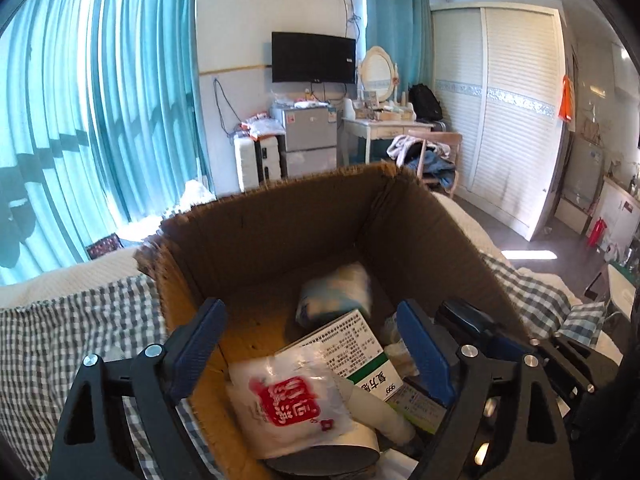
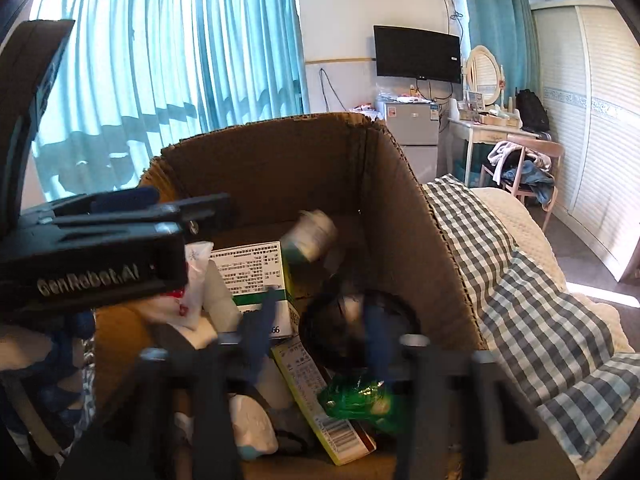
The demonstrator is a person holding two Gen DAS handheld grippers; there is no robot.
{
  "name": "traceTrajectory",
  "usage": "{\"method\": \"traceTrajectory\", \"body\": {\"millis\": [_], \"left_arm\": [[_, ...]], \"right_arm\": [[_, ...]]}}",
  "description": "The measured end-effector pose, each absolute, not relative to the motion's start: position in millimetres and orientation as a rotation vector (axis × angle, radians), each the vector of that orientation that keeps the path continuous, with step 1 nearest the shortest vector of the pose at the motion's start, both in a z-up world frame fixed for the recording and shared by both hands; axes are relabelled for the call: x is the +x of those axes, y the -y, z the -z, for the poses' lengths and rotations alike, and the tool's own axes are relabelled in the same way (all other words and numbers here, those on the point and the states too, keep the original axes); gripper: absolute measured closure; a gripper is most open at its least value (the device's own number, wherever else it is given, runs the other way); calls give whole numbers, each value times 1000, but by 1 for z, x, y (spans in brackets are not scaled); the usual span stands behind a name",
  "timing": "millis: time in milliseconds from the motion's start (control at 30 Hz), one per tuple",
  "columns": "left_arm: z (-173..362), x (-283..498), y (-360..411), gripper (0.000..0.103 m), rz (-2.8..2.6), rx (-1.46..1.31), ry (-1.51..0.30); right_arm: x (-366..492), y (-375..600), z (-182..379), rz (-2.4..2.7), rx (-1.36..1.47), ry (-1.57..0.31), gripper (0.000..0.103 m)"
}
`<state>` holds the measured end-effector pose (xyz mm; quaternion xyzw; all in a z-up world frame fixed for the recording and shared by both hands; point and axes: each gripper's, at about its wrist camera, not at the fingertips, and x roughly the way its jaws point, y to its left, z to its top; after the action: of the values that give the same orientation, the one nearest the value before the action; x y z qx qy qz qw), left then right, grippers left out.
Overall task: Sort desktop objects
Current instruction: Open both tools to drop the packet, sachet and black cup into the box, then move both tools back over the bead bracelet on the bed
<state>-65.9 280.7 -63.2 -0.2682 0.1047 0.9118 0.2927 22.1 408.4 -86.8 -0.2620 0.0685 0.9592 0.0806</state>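
- The left gripper (image 1: 312, 344) is hanging wide apart and holding nothing — over the cardboard box (image 1: 280, 216).
- The right gripper (image 2: 316, 328) is blurring; fingers parted, gripping nothing.
- The medicine carton (image 1: 352, 348) is lying inside the box.

bed (image 2: 516, 216) | checked cloth (image 2: 532, 312) on it | cardboard box (image 2: 280, 168) on cloth
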Motion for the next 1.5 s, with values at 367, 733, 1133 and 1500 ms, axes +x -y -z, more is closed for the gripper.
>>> {"method": "traceTrajectory", "body": {"millis": [367, 733, 1133, 1500], "left_arm": [[12, -23, -253, 4, -2512, -576, -244], [-30, 12, -201, 0, -2624, -460, -172], [-54, 46, -122, 0, -2765, -401, -64], [-55, 60, -33, 0, -2888, -413, 54]], "right_arm": [[60, -396, 49, -2905, -653, -177, 42], [90, -385, 14, -2864, -473, -166, 13], [131, -363, -28, -2883, -190, -169, 0], [147, -319, -53, -2988, -36, -255, 0]]}}
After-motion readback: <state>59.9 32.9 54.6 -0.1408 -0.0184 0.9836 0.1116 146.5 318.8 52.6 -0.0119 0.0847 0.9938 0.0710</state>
